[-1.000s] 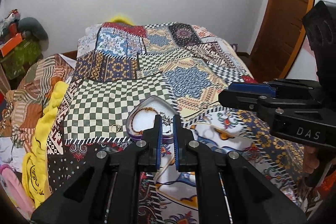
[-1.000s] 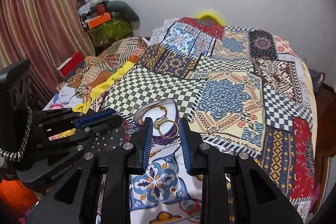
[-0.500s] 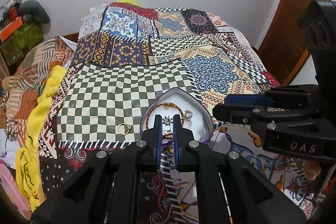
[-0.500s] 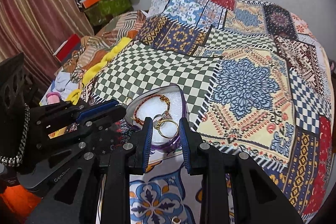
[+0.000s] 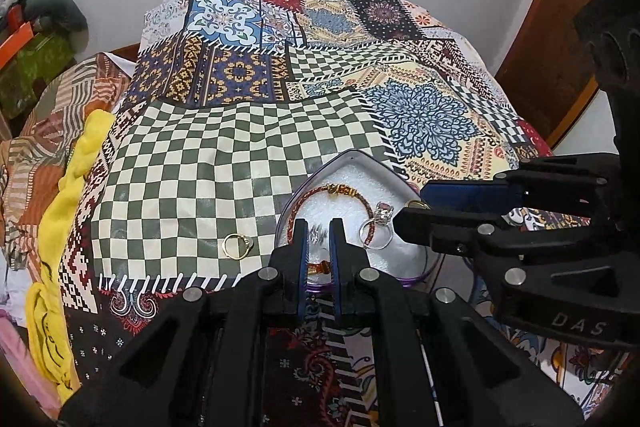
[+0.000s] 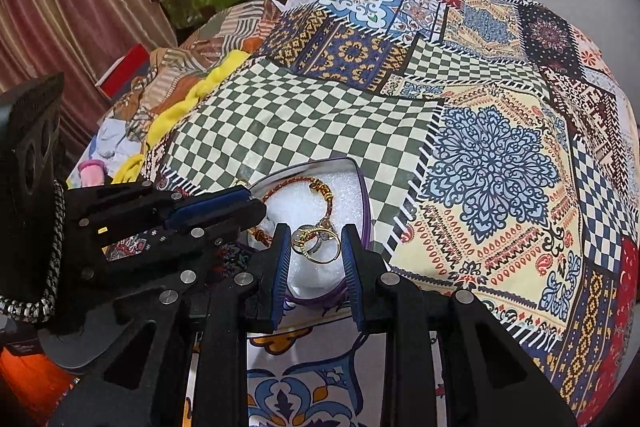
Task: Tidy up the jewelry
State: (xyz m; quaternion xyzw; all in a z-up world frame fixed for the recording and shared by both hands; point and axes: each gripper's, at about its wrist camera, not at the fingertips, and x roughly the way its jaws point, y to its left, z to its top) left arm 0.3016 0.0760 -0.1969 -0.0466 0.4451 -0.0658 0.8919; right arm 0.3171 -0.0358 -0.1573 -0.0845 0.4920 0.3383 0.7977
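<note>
On the bed (image 5: 248,147), a heart-shaped tray (image 5: 394,183) with a purple rim and white foam lining lies close in front of both tongs, and it already holds a red-and-gold bracelet (image 5: 340,190) and a silver ring (image 5: 374,233) with a stone. The left tongs (image 5: 318,233) are nearly clenched over the near edge of the tray, with a small sparkly piece (image 5: 317,231) showing in the narrow gap between the fingers; whether it is actually gripped or only lies on the foam behind them I cannot tell. The right tongs (image 6: 316,247) reach in from the right side, and in the right wrist view they are clenched on a large gold ring (image 6: 325,254), held flat between the blue pads, hanging just above the foam next to the silver ring (image 6: 318,239). The relation that matters is vertical: the gold ring sits directly over the tray's near lobe, so the likely next move is simply to release and let it drop. 1 more gold ring (image 5: 237,245) lies on the green-checked patch of the bedspread, just left of the tray and outside it; the left tongs are the nearer to it, a short sideways reach away.
</note>
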